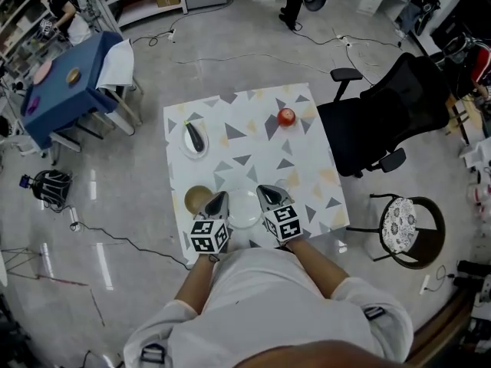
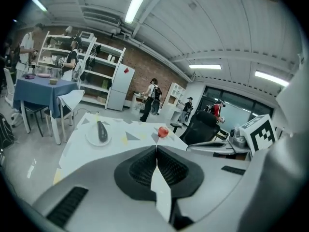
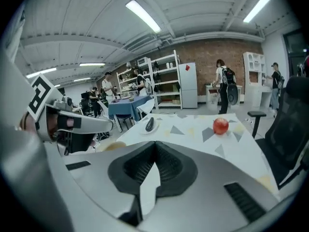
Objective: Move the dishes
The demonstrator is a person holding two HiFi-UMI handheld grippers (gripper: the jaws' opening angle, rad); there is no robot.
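Person standing at near edge of patterned table (image 1: 253, 140), holding left gripper (image 1: 221, 198) & right gripper (image 1: 263, 192) side by side, both w/ jaws pressed together, nothing btwn. White dish (image 1: 244, 209) sitting btwn them; tan bowl (image 1: 197, 198) just left. Far left: plate (image 1: 201, 152) w/ eggplant (image 1: 194, 135). Far right: red fruit (image 1: 286, 116).

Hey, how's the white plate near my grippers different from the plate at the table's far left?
The near plate looks empty; the far plate carries a dark eggplant. The near plate lies between the left gripper and right gripper; the far plate stands apart from them. Both are white and round.
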